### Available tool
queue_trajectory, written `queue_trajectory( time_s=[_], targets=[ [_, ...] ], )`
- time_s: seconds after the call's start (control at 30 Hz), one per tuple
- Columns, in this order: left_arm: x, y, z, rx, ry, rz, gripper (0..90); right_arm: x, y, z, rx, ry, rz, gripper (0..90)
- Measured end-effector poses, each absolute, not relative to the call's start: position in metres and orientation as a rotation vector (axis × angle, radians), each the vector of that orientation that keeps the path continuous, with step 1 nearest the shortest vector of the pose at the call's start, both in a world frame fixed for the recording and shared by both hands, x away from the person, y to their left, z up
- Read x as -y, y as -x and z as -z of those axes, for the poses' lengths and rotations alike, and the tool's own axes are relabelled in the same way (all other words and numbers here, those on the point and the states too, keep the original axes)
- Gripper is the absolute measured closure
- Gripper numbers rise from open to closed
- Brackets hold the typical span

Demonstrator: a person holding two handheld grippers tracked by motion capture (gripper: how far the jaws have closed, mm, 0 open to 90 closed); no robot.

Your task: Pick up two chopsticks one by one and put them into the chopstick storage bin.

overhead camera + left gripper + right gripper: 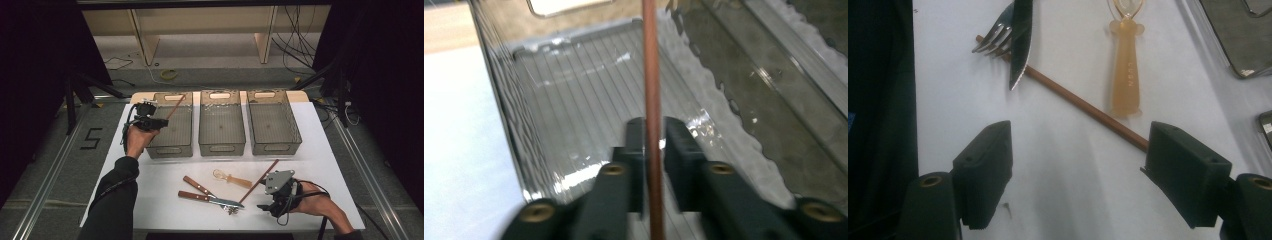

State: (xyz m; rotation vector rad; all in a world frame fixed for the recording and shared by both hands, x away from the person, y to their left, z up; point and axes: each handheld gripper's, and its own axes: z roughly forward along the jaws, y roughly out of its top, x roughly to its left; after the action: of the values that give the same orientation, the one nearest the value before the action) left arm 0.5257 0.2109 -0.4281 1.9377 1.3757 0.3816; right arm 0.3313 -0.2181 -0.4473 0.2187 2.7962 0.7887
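Observation:
A thin brown chopstick [176, 106] [653, 75] slants up over the left clear bin [170, 149] [499, 100]. It runs between the jaws of my left gripper [162, 121] [654, 132], whose pads stand just off it, open, above the bin's ribbed floor. My right gripper [261, 196] [1080, 150] hovers open over the table's front right, jaws wide. A second chopstick [260, 180] [1073, 97] lies on the table ahead of these jaws, its near end by the right-hand jaw. Beside it lies an amber plastic spoon [232, 178] [1125, 75].
A wood-handled fork [197, 185] [993, 37] and knife [192, 196] [1020, 40] lie crossed at the front centre, over the chopstick's far end. Two more clear bins, middle [222, 148] and right [274, 148], stand in a row at the back of the white table [160, 200].

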Motion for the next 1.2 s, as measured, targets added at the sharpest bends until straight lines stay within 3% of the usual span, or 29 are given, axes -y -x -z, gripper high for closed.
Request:
queue_trajectory(
  time_s=[0.03, 0.23, 0.47, 0.77, 1.2],
  targets=[
    [-0.209, -0.525, 0.429, -1.379, -1.929, -0.389, 63.4, 0.218, -0.331, 0.447, -2.798, -0.218, -0.789, 27.7],
    [-0.210, -0.520, 0.424, -1.368, -1.892, -0.383, 40.7, 0.219, -0.333, 0.446, -2.797, -0.222, -0.785, 27.7],
    [-0.215, -0.503, 0.410, -1.289, -1.849, -0.337, 29.7, 0.222, -0.340, 0.440, -2.793, -0.225, -0.759, 27.7],
    [-0.219, -0.446, 0.392, -1.112, -1.783, -0.355, 22.2, 0.221, -0.364, 0.422, -2.825, -0.171, -0.661, 28.2],
    [-0.204, -0.384, 0.410, -0.943, -1.814, -0.347, 17.3, 0.206, -0.401, 0.428, -2.956, -0.116, -0.441, 32.6]
  ],
)
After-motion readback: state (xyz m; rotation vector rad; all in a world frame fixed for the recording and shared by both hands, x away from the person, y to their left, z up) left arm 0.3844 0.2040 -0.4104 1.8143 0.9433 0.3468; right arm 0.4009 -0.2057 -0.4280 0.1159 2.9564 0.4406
